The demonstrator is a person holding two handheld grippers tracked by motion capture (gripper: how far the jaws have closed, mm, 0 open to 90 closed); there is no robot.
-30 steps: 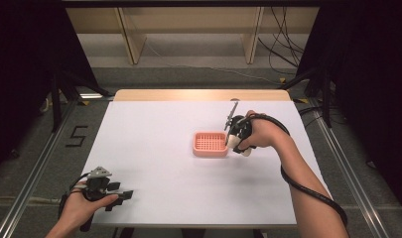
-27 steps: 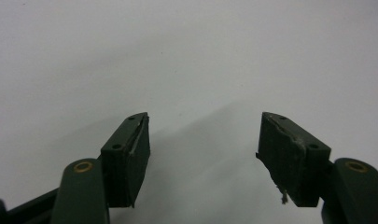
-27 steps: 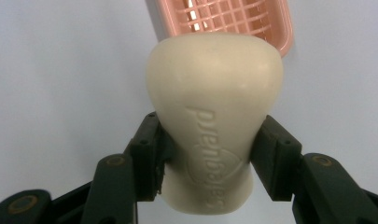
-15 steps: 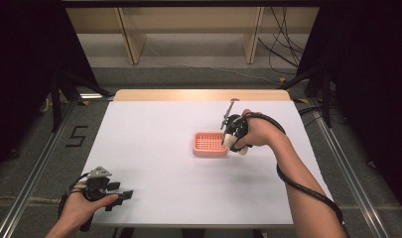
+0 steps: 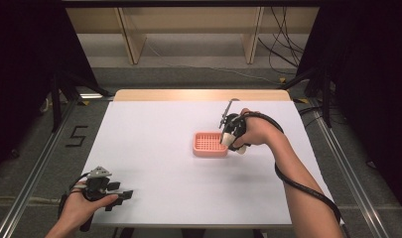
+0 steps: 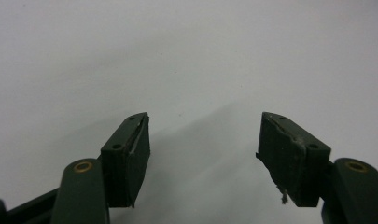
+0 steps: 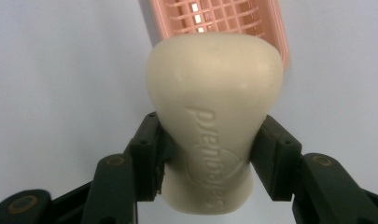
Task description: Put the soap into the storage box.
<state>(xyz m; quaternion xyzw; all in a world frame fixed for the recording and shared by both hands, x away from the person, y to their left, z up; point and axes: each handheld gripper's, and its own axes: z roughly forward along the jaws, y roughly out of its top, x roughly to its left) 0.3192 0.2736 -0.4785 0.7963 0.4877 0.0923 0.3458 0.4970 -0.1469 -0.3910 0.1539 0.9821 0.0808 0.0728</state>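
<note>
Right gripper (image 7: 206, 154): you have it clamped on the soap bar (image 7: 214, 135), beside the pink tray (image 5: 210, 144), right of table centre.
Left gripper (image 6: 203, 154): jaws apart, near-left corner.
Risk: your smooth, waisted bar may slide out.

Two hands, two grippers at the table

The left hand (image 5: 79, 206) held the left gripper (image 5: 120, 197) low at the near left, its jaws spread wide apart. The right arm (image 5: 298, 188) reached forward, bent at the wrist, and the right gripper (image 5: 230, 140) pointed downward, its jaws clamped on a soap bar (image 7: 214, 135).
</note>
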